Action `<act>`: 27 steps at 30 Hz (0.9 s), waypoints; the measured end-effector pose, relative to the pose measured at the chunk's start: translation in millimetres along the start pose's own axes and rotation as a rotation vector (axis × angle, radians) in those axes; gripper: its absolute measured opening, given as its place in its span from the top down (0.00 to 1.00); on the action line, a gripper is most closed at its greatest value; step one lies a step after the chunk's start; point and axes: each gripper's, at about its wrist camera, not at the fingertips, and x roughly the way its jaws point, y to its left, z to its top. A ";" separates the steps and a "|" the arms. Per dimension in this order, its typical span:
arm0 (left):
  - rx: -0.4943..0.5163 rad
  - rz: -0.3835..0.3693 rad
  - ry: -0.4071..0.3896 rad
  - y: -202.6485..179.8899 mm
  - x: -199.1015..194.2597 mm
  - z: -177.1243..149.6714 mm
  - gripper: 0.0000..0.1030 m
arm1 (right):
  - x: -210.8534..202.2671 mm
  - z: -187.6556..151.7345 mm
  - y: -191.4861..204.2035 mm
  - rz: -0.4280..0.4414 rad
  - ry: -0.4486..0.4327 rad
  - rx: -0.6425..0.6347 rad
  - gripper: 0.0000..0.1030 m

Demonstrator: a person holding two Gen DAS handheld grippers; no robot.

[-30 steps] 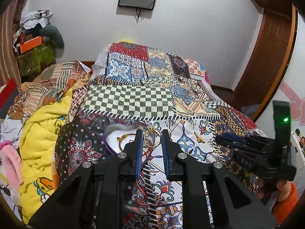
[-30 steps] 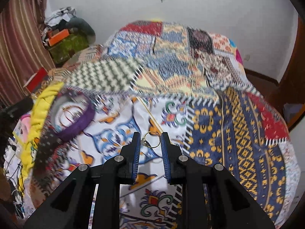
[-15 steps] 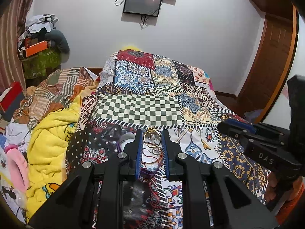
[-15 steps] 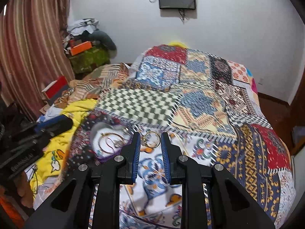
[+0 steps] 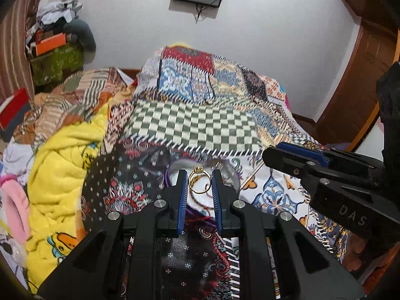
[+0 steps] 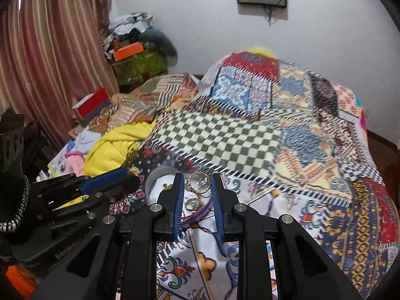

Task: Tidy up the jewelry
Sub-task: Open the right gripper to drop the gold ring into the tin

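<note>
Bed (image 5: 195, 130): covered by a patchwork quilt.
Jewelry box (image 6: 155, 182): purple-rimmed, white inside, lying on the quilt under both tongs.
Left tongs (image 5: 199, 182): narrowly parted, pinching a gold ring (image 5: 198, 181) above the box.
Right tongs (image 6: 198, 185): likewise closed on a second gold ring (image 6: 198, 183).

The only lettering I can read is "DAS", in pale capitals on the black body of my right hand-held gripper (image 5: 295, 158), seen from the left wrist view. Raised lettering on my left hand-held gripper (image 6: 122, 177), in the right wrist view, is too dark and blurred to read.
</note>
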 end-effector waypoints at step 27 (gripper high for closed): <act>0.007 0.055 0.027 6.7 17.9 4.0 0.83 | 34.3 6.9 -17.4 0.103 0.087 0.060 0.69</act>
